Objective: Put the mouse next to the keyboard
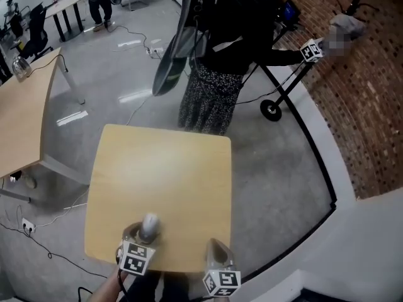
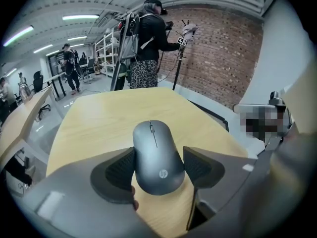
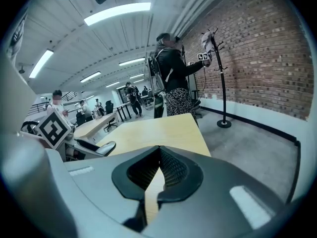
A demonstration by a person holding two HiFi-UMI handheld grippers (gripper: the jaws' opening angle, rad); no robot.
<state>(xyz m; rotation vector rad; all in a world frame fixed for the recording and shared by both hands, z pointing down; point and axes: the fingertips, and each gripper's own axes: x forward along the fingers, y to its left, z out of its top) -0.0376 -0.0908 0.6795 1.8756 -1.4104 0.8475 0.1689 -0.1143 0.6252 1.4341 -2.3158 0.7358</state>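
Fingers (image 2: 118, 168) of the left gripper (image 2: 158, 165), left gripper view: clamped on the flanks of the grey mouse (image 2: 156, 155), which appears lifted clear of the bare worktop (image 2: 109, 118). Right gripper view: right gripper (image 3: 157, 168) fingers pressed together, nothing between them. Head view: both grippers at the worktop's near edge; no keyboard appears in any view. Step in hand, judged: carrying the mouse. Next move calls for locating the keyboard, then lowering the mouse beside it before release.

The grey mouse (image 2: 157, 157), logo at its rear, wheel end pointing away, was gripped between the jaws of the left hand-held gripper (image 2: 158, 158), above the desk (image 2: 99, 128)
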